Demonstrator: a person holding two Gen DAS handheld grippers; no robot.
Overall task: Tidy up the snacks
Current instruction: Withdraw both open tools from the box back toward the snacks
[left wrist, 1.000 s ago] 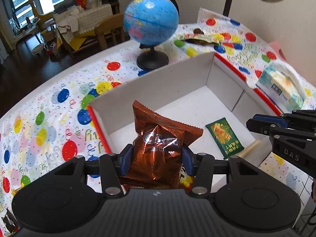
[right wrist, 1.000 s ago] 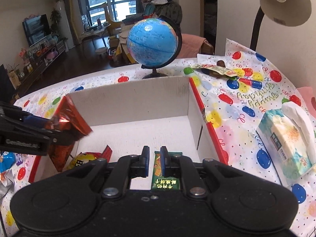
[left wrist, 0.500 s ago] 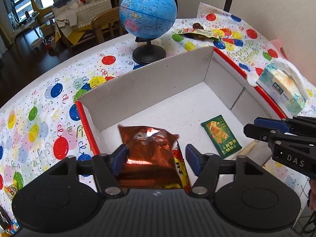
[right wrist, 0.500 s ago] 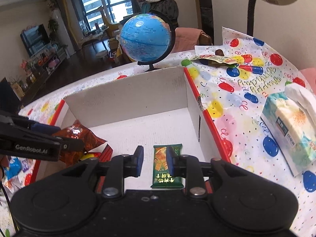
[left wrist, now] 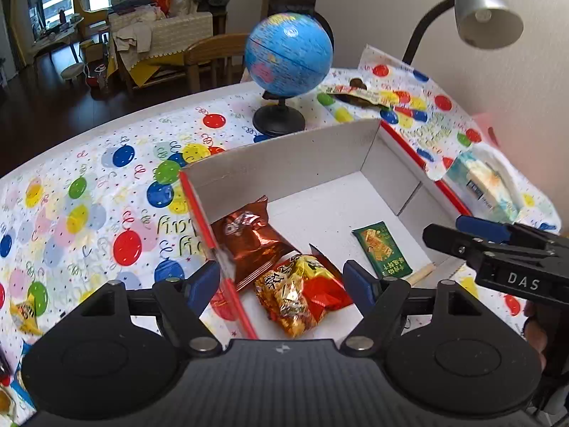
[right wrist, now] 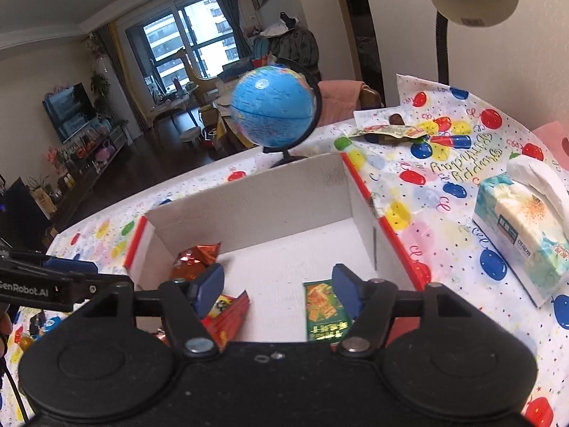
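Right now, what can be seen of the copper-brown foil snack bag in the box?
The copper-brown foil snack bag is shiny, crinkled and puffed, with crimped end seals and a pale round logo. It lies tilted on the floor of the white cardboard box, against the red-edged wall on the left of the left view, partly overlapping a yellow-and-red foil packet. No tongs touch it.

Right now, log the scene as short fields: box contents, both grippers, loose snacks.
box: white cardboard box, red outer rim, open top
inside: orange-brown foil bag, yellow-red packet, green packet
left gripper: jaws just opened, nothing between them
right gripper: jaws just opened, holding nothing, above the green packet
outside box: flat snack wrapper near the globe
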